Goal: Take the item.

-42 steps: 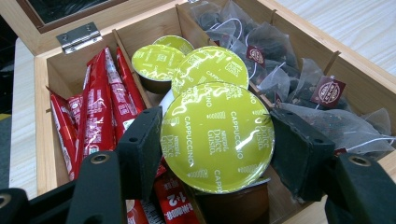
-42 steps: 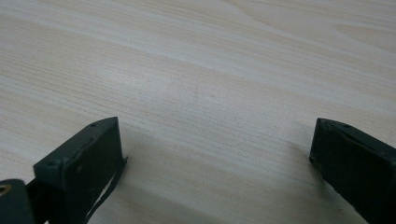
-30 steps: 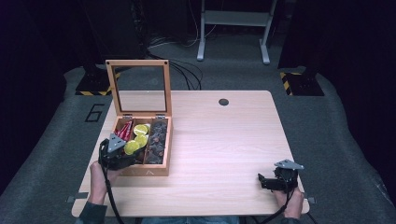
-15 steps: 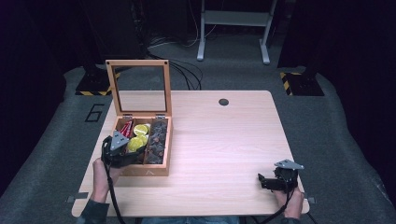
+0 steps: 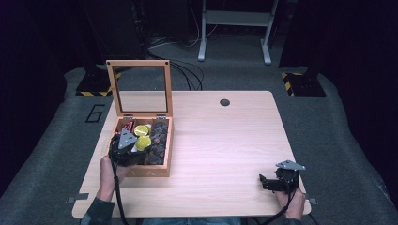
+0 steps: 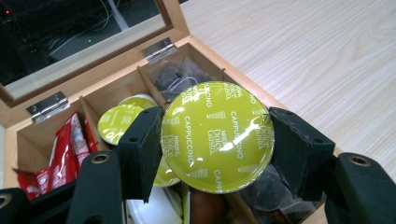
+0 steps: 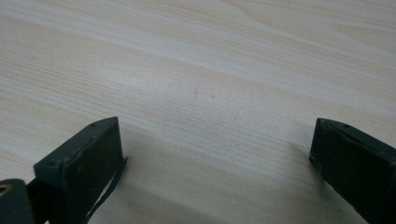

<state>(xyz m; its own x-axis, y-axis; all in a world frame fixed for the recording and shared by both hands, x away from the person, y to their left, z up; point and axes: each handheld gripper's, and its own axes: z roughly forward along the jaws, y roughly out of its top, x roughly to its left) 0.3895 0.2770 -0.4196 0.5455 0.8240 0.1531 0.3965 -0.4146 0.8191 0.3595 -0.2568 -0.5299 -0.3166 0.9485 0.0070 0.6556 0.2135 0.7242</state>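
The left claw (image 6: 215,140) has its two black jaws closed on a round green coffee capsule (image 6: 217,136), gripping it by the rim with the foil lid, printed "Cappuccino", facing the camera. It holds the capsule just above the open wooden box (image 5: 165,154) at the left side of the surface (image 5: 225,140). From above, the left claw (image 5: 126,149) covers most of the box's front half, so what lies beneath it is hard to make out.

In the left gripper view the box's compartments are partly hidden behind the capsule. More green capsules (image 6: 116,122) sit in the middle compartment, red packets (image 6: 65,149) are in the one beside it, cut off at the frame's edge, and dark wrapped items (image 6: 180,78) fill the far compartment, too shadowed to identify. The box's glass lid (image 5: 140,86) stands upright.

The right claw (image 5: 268,182) rests low near the surface's front right corner, well apart from the box. Its jaws stand wide apart over bare wood, holding nothing.
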